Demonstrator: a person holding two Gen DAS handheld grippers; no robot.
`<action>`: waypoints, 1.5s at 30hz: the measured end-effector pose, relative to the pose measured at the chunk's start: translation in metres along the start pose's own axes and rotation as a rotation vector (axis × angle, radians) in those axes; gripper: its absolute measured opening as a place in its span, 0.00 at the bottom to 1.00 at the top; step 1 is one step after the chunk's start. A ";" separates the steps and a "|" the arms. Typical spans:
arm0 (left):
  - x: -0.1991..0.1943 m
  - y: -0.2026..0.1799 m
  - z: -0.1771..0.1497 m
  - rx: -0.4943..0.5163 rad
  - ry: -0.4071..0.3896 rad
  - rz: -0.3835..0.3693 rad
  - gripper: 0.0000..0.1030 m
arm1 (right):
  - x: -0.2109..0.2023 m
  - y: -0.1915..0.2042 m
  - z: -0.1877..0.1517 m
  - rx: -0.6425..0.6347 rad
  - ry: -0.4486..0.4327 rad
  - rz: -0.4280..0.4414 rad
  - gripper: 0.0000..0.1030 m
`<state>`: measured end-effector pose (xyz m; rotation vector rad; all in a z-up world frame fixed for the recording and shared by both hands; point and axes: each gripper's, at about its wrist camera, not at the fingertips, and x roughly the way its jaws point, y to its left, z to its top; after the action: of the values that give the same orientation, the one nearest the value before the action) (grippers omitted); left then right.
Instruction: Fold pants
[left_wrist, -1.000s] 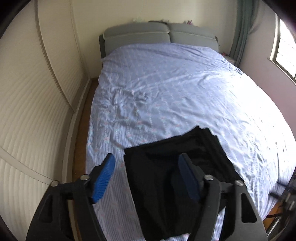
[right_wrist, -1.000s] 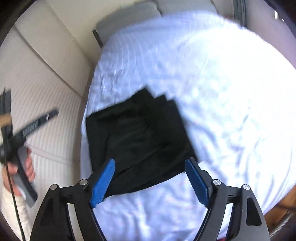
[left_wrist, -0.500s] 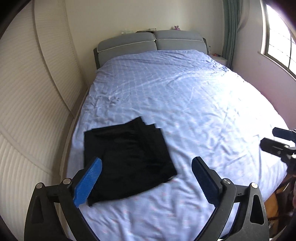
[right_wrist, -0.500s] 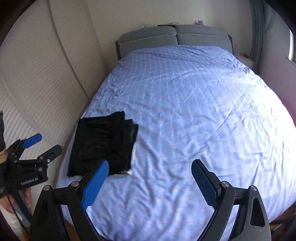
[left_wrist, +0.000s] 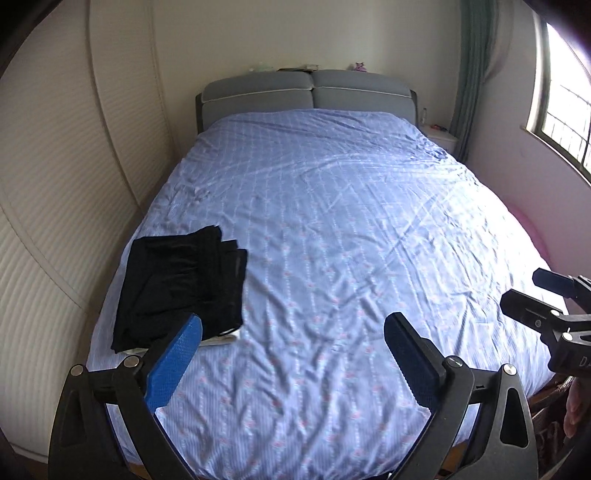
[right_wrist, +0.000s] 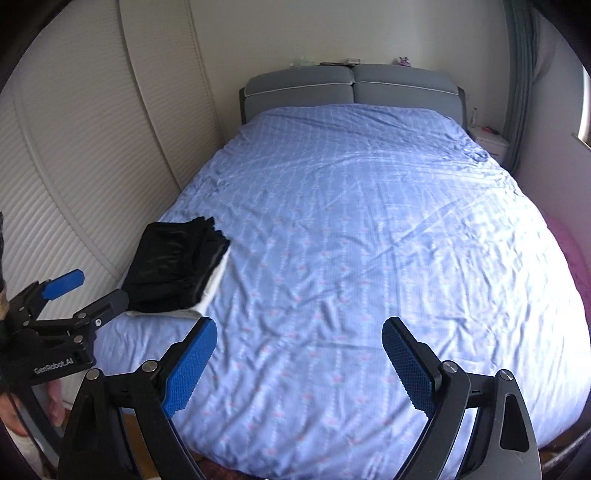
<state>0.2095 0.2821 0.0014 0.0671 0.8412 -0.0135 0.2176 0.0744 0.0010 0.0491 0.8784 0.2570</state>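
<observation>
Black folded fabric pants (left_wrist: 181, 288) lie compact on blue patterned bedsheet (left_wrist: 332, 229); left gripper (left_wrist: 291, 350), right gripper (right_wrist: 297, 354) both spread wide, empty; folding looks finished

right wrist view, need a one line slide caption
Open right tongs hover over the blue patterned bedspread; folded black pants lie near its left edge.

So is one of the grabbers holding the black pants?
No, the black pants lie folded on the bed, and both the left gripper and right gripper are open and empty.
</observation>
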 end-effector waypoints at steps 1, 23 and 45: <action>-0.005 -0.010 0.000 0.008 -0.008 0.000 0.98 | -0.005 -0.007 -0.002 0.004 -0.005 -0.005 0.90; -0.054 -0.064 0.003 0.019 -0.103 -0.047 1.00 | -0.065 -0.048 -0.013 -0.014 -0.097 -0.046 0.90; -0.061 -0.066 -0.001 -0.007 -0.117 -0.072 1.00 | -0.077 -0.052 -0.014 -0.020 -0.102 -0.055 0.90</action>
<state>0.1660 0.2156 0.0427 0.0294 0.7266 -0.0813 0.1710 0.0043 0.0424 0.0190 0.7744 0.2103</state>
